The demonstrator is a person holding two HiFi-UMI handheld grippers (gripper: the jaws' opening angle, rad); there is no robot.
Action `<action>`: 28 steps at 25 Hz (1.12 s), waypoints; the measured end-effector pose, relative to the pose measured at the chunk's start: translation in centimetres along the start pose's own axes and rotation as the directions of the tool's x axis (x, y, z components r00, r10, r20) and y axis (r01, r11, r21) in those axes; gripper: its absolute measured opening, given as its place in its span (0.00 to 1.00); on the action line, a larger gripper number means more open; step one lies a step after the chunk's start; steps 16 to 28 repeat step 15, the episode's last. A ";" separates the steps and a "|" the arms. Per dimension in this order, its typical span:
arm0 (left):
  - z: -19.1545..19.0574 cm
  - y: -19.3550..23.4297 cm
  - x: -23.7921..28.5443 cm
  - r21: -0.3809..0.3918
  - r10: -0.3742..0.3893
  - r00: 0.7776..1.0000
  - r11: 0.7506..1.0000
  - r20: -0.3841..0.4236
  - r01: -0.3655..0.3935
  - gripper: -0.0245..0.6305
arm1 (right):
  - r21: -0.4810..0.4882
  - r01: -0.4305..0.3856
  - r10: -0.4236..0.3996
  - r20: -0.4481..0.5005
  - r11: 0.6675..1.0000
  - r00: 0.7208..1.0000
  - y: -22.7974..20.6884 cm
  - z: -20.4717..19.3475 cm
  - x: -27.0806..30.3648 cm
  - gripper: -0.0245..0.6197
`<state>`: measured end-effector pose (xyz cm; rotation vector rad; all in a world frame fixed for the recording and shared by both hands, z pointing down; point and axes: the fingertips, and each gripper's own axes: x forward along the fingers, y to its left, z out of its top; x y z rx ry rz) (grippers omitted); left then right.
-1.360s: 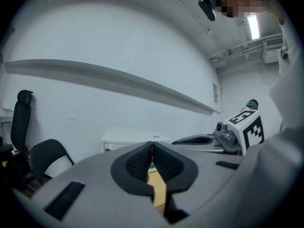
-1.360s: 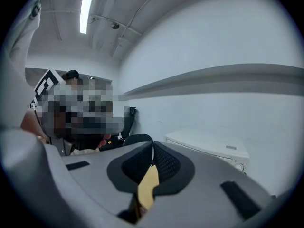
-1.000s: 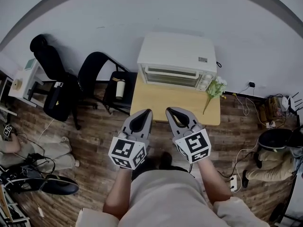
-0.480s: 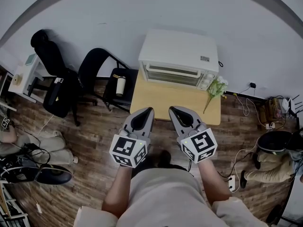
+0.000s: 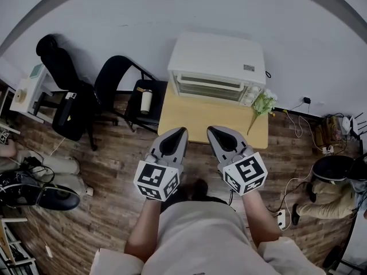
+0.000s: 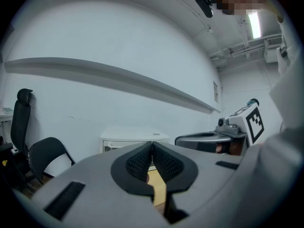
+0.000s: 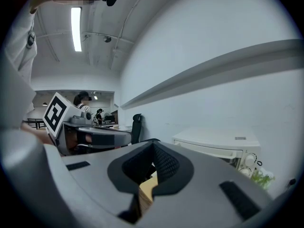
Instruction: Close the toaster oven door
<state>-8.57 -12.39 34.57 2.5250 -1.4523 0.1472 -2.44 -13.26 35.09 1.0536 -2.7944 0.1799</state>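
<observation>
With the left tool [image 5: 178,132] and right tool [image 5: 213,131] both pressed together and empty, well short of the white toaster oven [image 5: 217,59] at the back of the table [image 5: 212,122], its stiff, light hinged door [image 5: 207,90] looked best nudged at its top handle [image 5: 209,83].

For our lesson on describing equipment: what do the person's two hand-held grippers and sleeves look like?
The left hand-held gripper and right hand-held gripper are matching grey tapered shells, each with a teardrop-shaped opening lined by black textured pads. Each carries a white cube printed with black square markers. The person wears pale short sleeves.
</observation>
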 end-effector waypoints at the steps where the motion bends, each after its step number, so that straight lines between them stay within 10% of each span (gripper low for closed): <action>1: 0.0 0.0 0.0 0.000 0.000 1.000 1.000 -0.001 0.000 0.05 | -0.001 -0.001 0.001 -0.001 1.000 1.000 0.0 0.0 0.0 0.03; 28: -0.3 -0.1 -0.1 -0.006 -0.006 1.000 1.000 -0.004 0.006 0.05 | -0.010 0.014 -0.014 -0.016 1.000 1.000 -0.3 -0.4 -0.4 0.03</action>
